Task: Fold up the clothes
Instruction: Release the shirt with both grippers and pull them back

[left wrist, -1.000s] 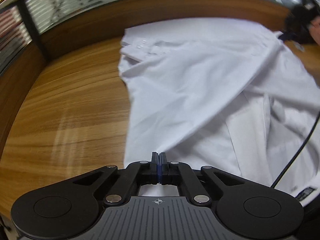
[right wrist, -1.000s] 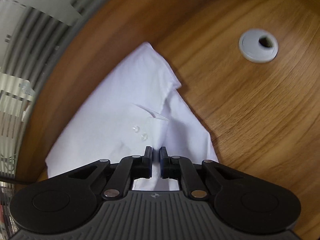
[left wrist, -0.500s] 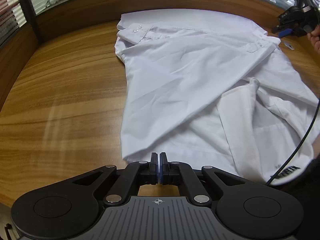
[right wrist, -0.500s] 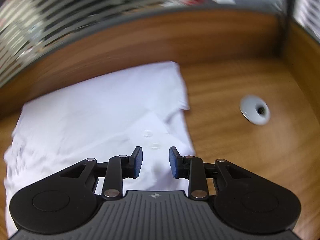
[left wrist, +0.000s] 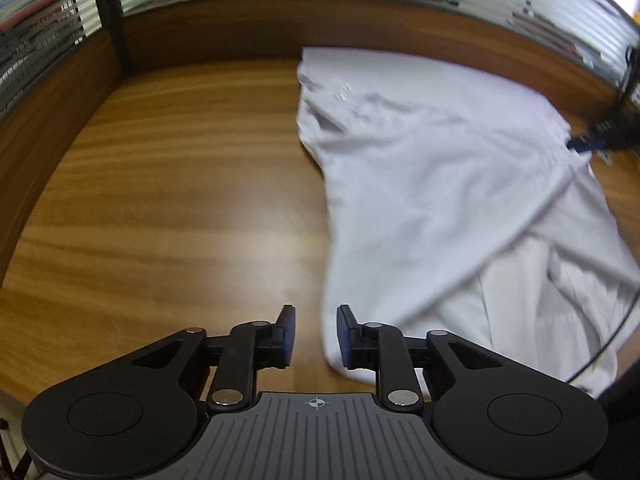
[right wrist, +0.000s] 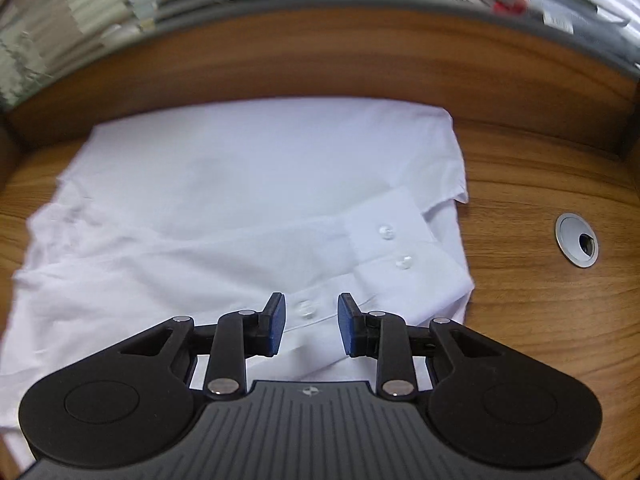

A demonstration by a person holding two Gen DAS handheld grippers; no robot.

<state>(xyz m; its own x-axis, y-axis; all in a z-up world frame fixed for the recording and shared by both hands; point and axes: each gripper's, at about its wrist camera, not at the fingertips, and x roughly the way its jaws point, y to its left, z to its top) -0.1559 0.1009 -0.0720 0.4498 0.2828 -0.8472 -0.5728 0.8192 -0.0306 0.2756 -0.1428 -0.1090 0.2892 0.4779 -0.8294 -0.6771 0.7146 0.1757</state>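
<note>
On the left, the left gripper [left wrist: 316, 334] hovers low over the wooden desk [left wrist: 172, 200] with its jaws spread apart and nothing between them; bare wood shows in the gap. Just to the right of that gap lies the near corner of the white shirt [left wrist: 432, 184], whose cloth passes behind the right finger's blue pad. The shirt spreads flat across the right half of this view, reaching back toward the raised wooden wall at the desk's far edge, with a folded panel lying diagonally over the layers beneath. A thin black cable [left wrist: 612, 336] crosses the cloth near the right border. Farther right, at the shirt's far corner, a dark blurred object with a blue tip shows; what it is cannot be told.

In the right wrist view, the white shirt [right wrist: 248, 168] fills the left and centre of the desk [right wrist: 532, 320]. A sleeve lies across it, ending in a buttoned cuff [right wrist: 404, 240] with two clear buttons. The right gripper [right wrist: 311, 322] sits above the cloth, jaws released and parted, with a third button visible in the gap and not pinched. To the right, well apart from the shirt, a grey cable grommet [right wrist: 576, 246] is set into the desk, its round hole dark.
</note>
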